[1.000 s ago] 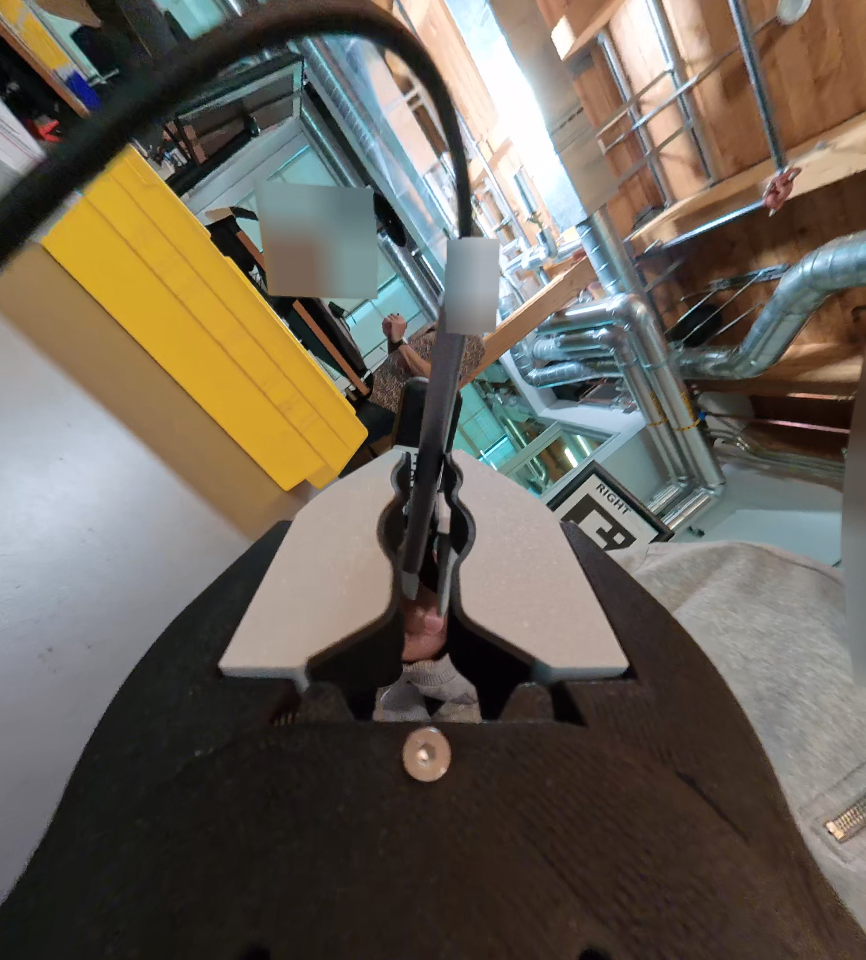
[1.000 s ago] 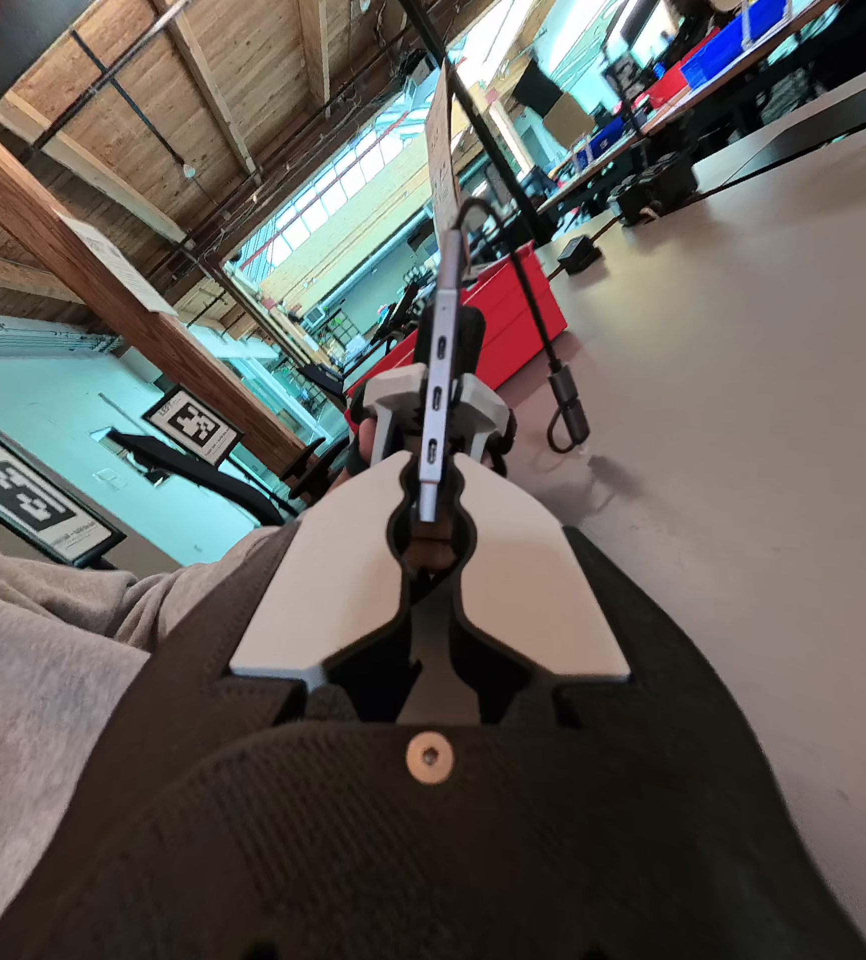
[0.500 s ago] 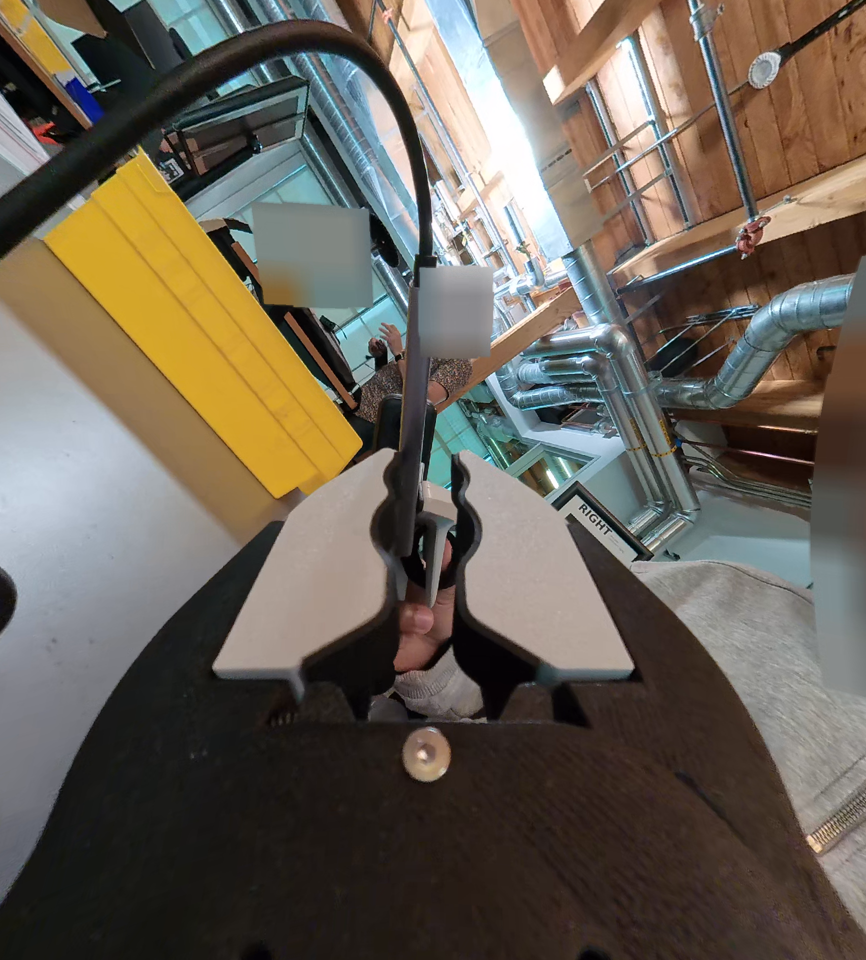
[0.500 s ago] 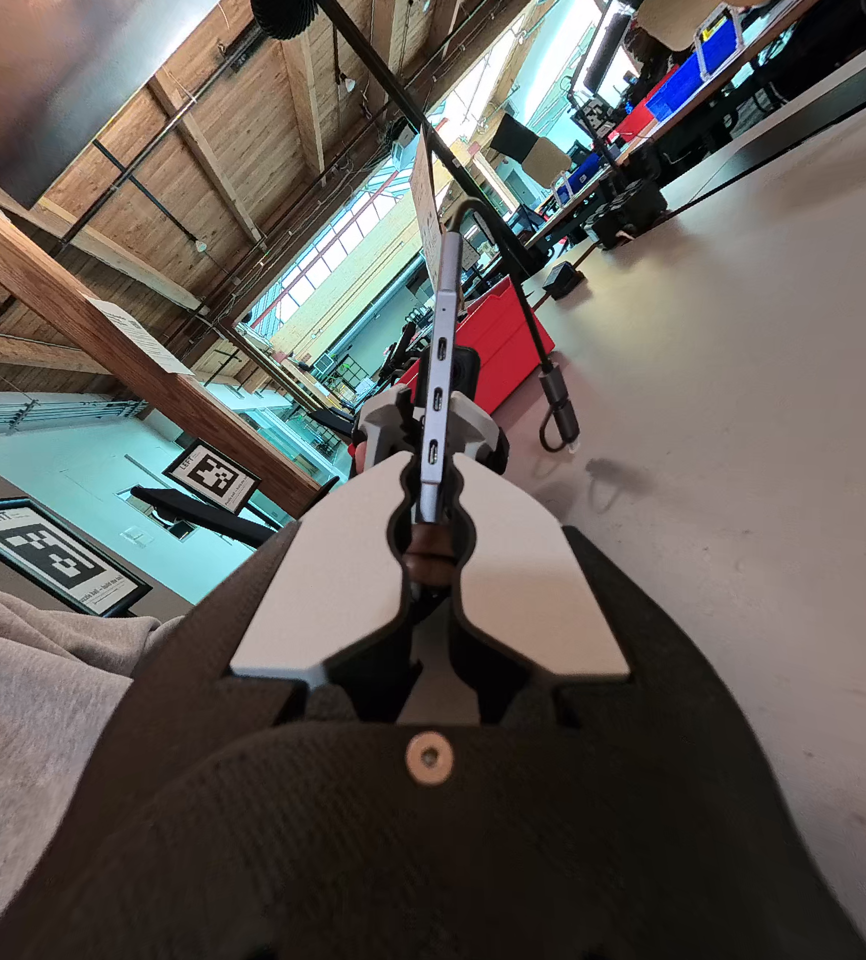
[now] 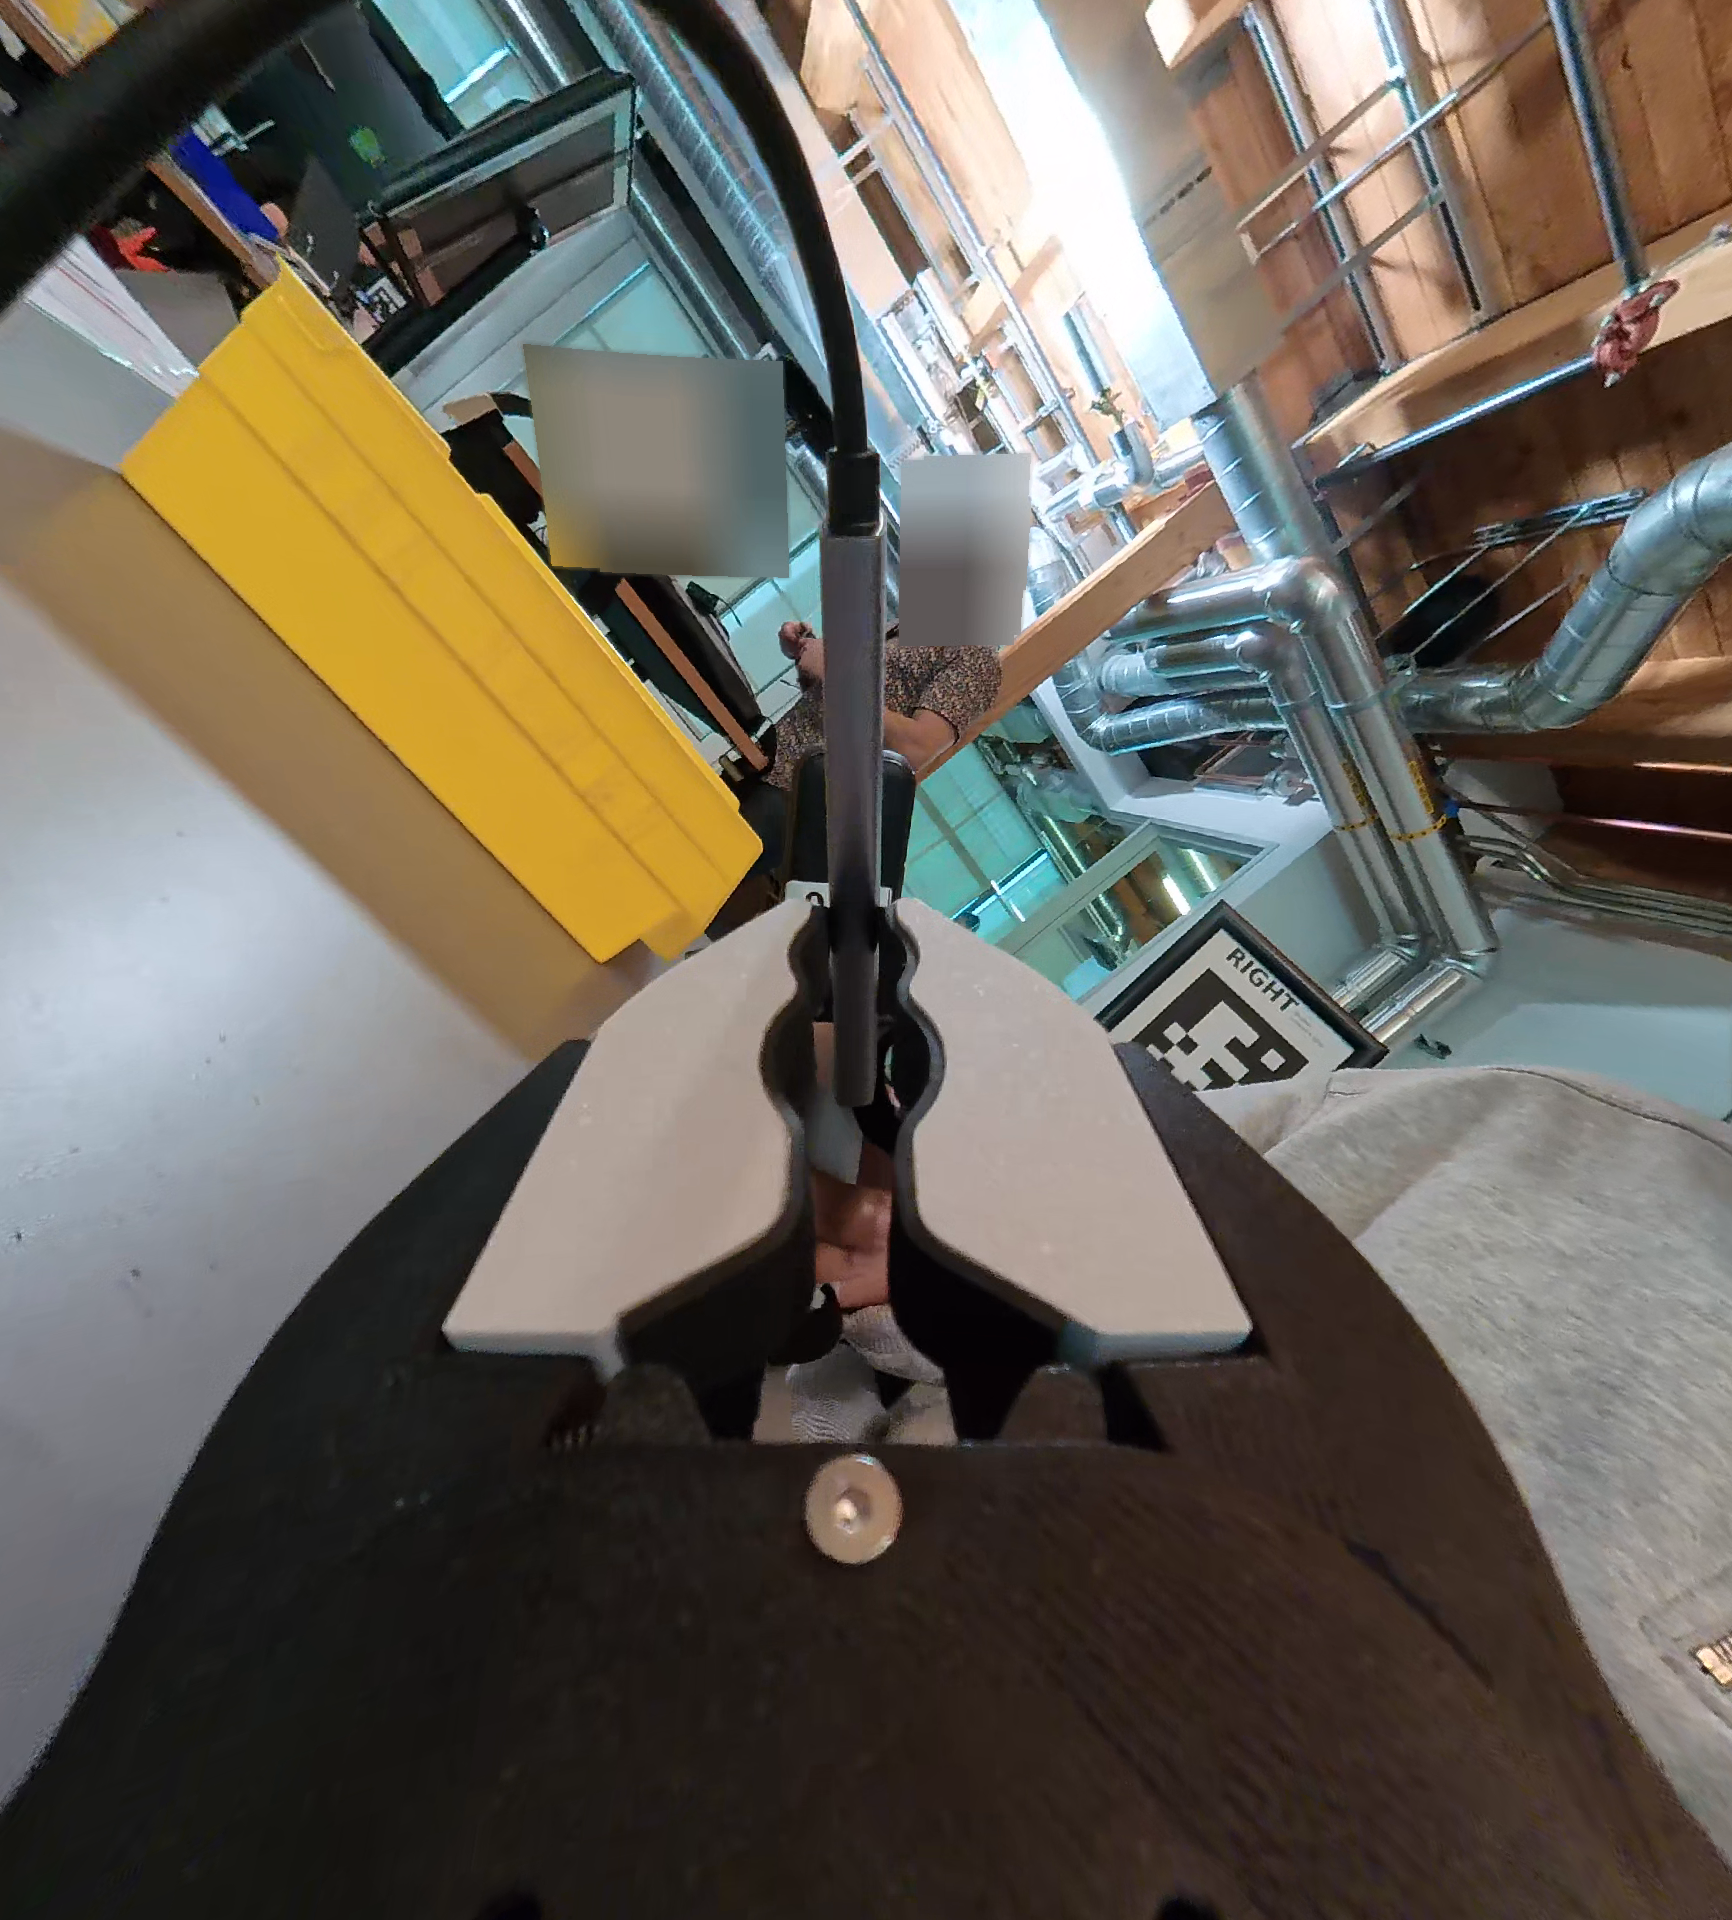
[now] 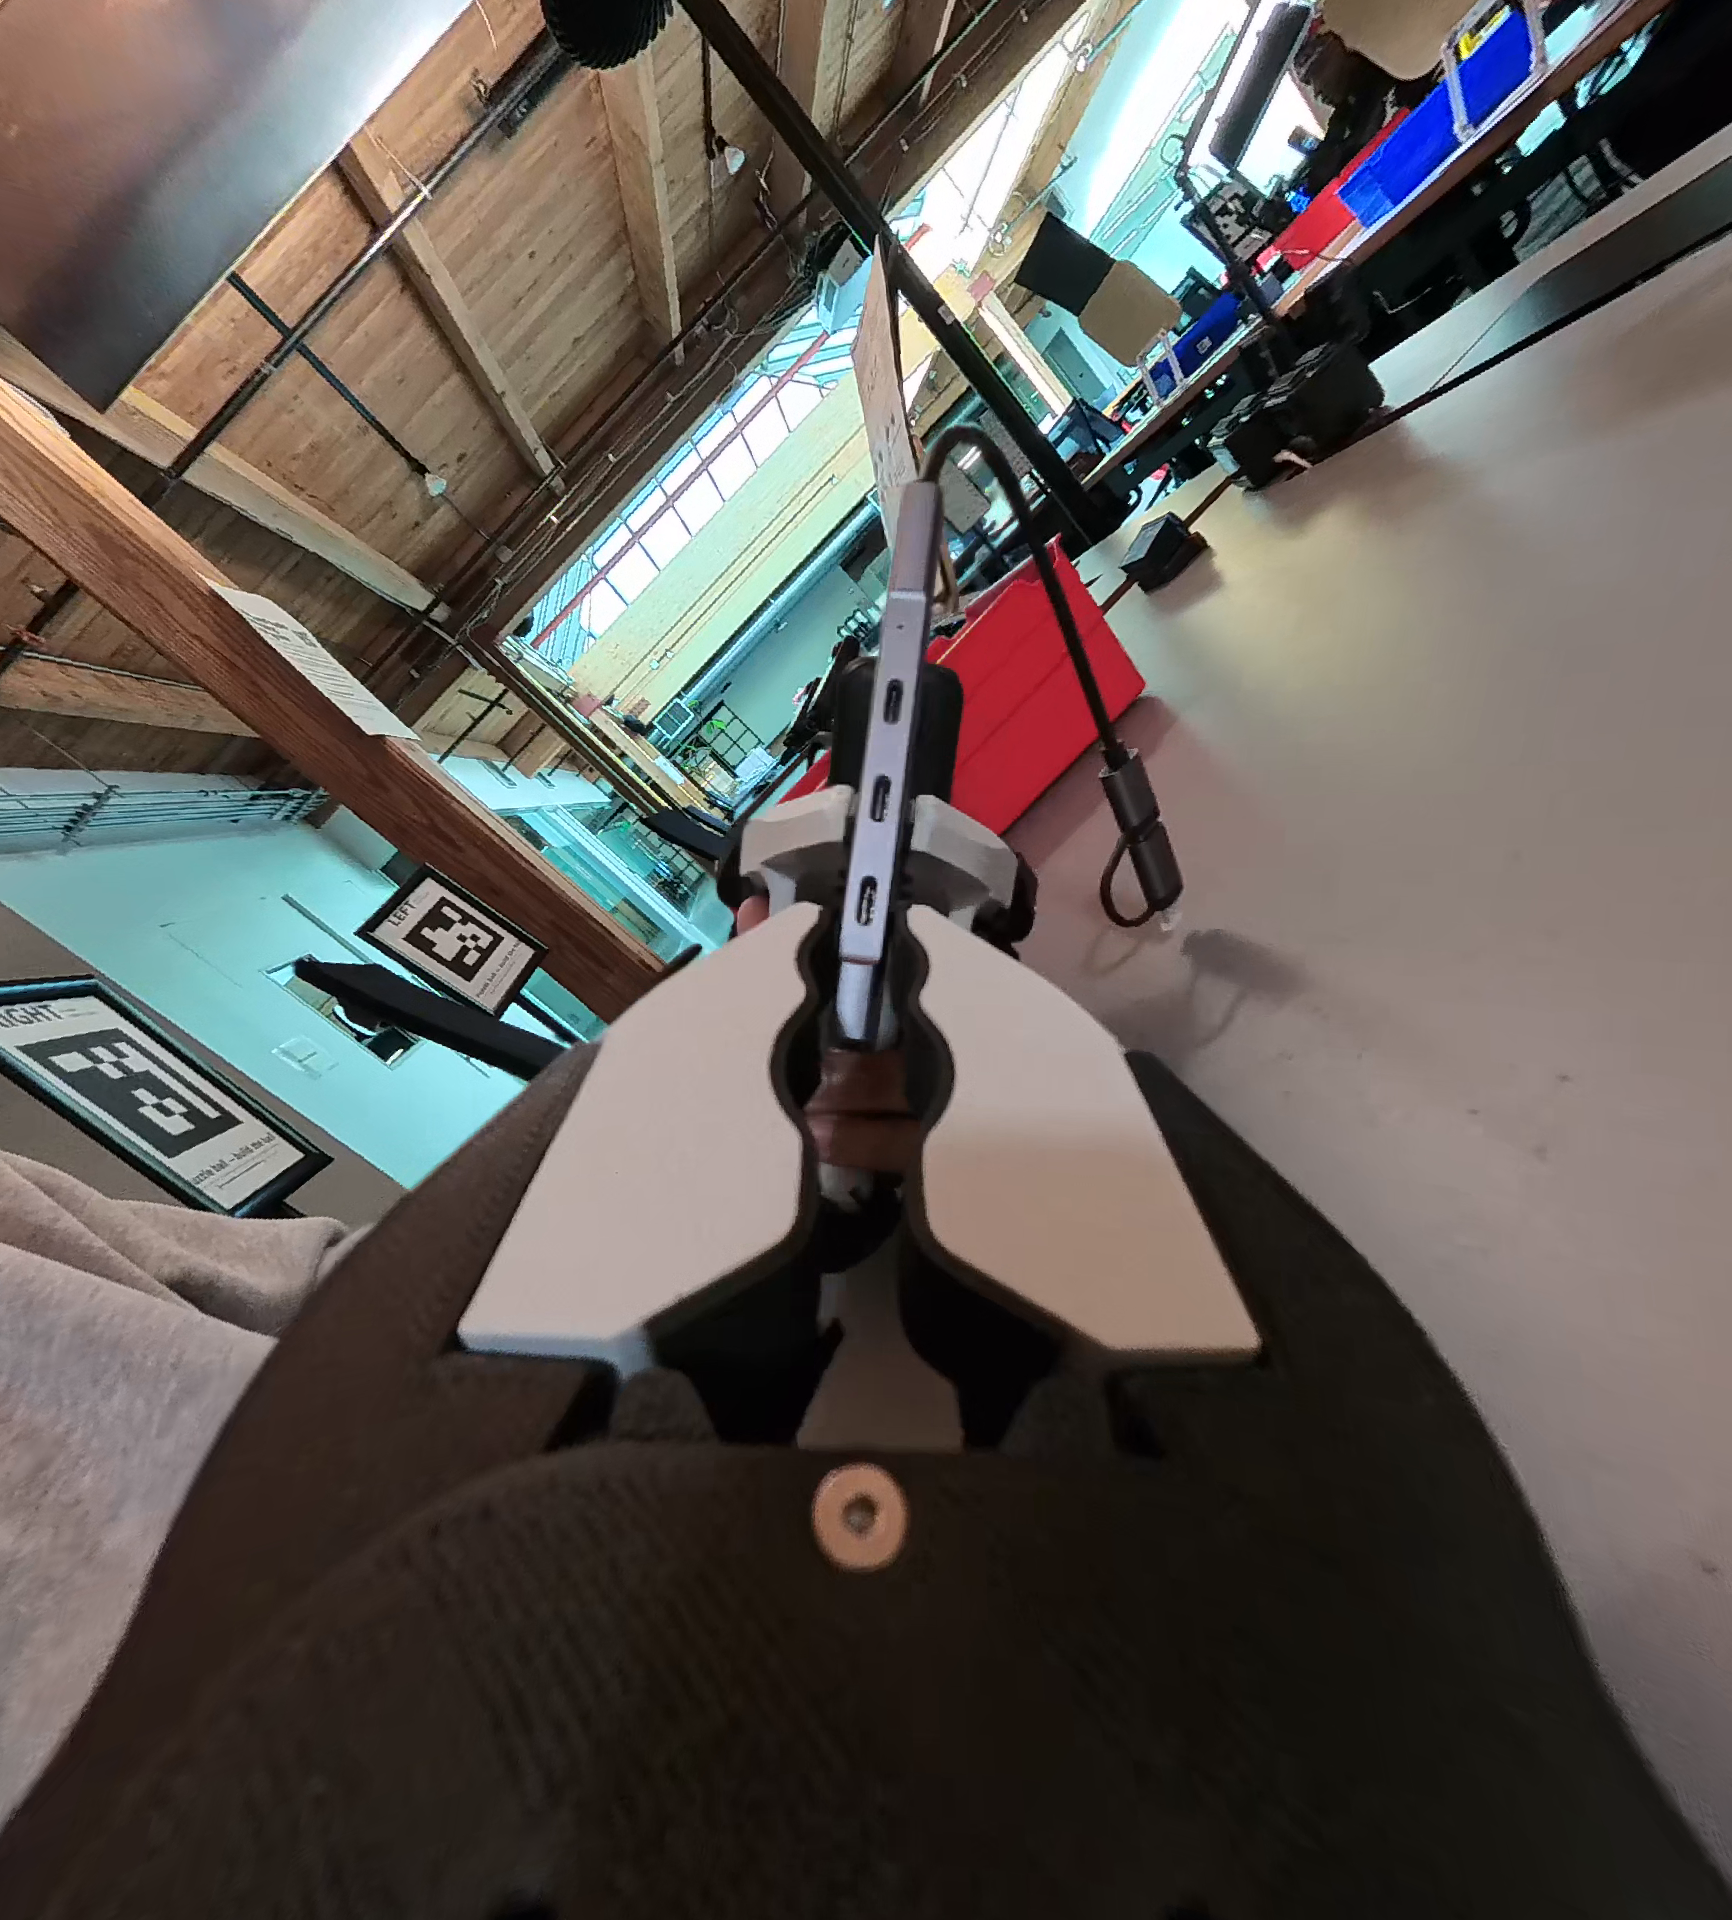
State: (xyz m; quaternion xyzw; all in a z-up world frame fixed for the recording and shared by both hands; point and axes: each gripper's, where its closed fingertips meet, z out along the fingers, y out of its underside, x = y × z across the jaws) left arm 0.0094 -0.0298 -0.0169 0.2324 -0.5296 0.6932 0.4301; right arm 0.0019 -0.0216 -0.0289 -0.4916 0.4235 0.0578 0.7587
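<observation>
both jaws clamp grey hub (image 6: 891, 727) edgewise

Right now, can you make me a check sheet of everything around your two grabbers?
Surface: pale grey table.
Job's things: slim grey hub with three ports, held edge-on in the air.
Clutter: yellow bin, red bin, small black box, all on the table.
Grippers: left gripper and right gripper both shut on the hub, from opposite ends.
Cables: black cable loops from the hub; its plug hangs near the table.
Surroundings: wooden beams, metal pipes, framed marker sign.
</observation>
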